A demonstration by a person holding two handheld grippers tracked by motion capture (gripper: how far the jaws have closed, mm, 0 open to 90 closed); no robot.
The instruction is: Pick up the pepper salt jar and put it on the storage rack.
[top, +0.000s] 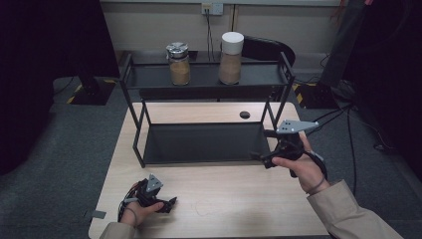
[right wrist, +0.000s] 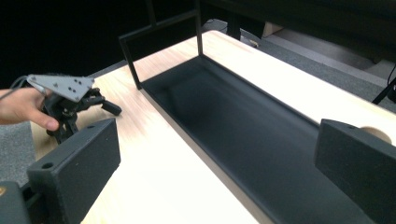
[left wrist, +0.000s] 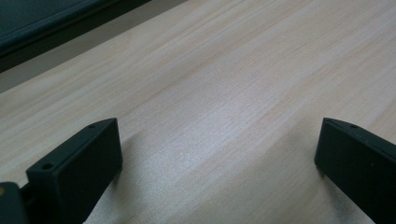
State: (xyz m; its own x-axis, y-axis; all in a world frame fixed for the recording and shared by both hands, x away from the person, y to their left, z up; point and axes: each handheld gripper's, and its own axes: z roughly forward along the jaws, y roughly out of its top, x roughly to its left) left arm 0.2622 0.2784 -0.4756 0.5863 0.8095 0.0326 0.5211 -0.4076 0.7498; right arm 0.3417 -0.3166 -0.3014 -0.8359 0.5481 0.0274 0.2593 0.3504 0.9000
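Observation:
A black two-tier metal rack (top: 133,107) stands on the pale wooden table (top: 224,199). On its top shelf stand a silver-lidded jar (top: 178,63) and a taller white-lidded jar (top: 231,58), both holding brown contents. My left gripper (top: 168,204) rests low near the table's front left, open, with bare wood between its jaws (left wrist: 219,140). My right gripper (top: 262,158) is held at the right end of the rack's lower tray (right wrist: 233,112), open and holding nothing (right wrist: 217,144). The right gripper view also shows the left gripper (right wrist: 100,115) farther off in a hand.
A dark round hole (top: 244,114) sits in the table behind the rack. Grey carpet surrounds the table. Cables run along the floor at the right (top: 351,129). A wall socket (top: 212,8) is behind the rack.

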